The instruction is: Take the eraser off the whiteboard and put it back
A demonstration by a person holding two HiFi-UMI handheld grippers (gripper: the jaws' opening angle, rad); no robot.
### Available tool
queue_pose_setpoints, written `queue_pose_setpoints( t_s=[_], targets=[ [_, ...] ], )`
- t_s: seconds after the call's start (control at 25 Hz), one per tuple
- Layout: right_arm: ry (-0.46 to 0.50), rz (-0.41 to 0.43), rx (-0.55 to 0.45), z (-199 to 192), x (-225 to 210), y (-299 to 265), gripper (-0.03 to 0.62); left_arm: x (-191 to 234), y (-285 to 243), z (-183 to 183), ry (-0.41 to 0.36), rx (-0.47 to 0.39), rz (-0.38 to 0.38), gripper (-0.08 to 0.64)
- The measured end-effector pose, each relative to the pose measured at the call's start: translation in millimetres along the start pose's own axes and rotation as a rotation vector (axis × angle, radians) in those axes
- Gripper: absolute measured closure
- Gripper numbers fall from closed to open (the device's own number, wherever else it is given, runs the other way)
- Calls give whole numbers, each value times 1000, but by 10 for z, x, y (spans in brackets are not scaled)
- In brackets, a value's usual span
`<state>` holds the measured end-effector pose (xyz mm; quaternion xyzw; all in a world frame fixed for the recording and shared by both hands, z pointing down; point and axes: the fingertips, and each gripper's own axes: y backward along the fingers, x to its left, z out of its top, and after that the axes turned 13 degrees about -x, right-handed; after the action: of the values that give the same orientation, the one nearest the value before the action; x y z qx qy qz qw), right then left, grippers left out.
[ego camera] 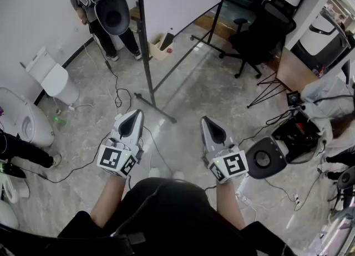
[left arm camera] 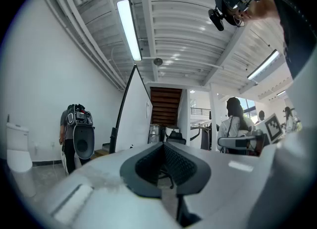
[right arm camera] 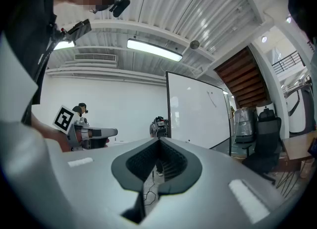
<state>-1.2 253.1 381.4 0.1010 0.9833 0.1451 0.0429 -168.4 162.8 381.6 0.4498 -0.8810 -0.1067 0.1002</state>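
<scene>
Head view: the left gripper (ego camera: 135, 114), a grey two-jaw claw carrying a marker cube, and the matching right gripper (ego camera: 206, 119) are held level and side by side over the grey marbled floor (ego camera: 188, 88), apart from each other. Both point toward the tall white whiteboard (ego camera: 183, 5) on its black metal stand, which rises from the floor ahead of them, well apart from either claw. Left gripper view: the ribbed black pads meet at the tip, with nothing between them. Right gripper view: the jaws are likewise pressed together and empty. The eraser cannot be confirmed. A small dark mark (left arm camera: 131, 146) near the bottom edge of the board face may be it, but it is too small to tell. A black office chair (ego camera: 260, 27) stands right of the board.
</scene>
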Motion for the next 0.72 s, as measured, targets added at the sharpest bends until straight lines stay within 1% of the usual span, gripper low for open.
queue_pose_setpoints(
  t_s=[0.36,0.56,0.72],
  targets=[
    [-7,7,2,-22,-106,-9,583,-38,-77,-58,0,1,8,557],
    [-31,1,1,-49,-199,25,583,-90,-124,-107,0,4,8,557],
    [-33,22,18,-81,-232,67,583,-140,-151,-146,5,12,12,557]
  ],
)
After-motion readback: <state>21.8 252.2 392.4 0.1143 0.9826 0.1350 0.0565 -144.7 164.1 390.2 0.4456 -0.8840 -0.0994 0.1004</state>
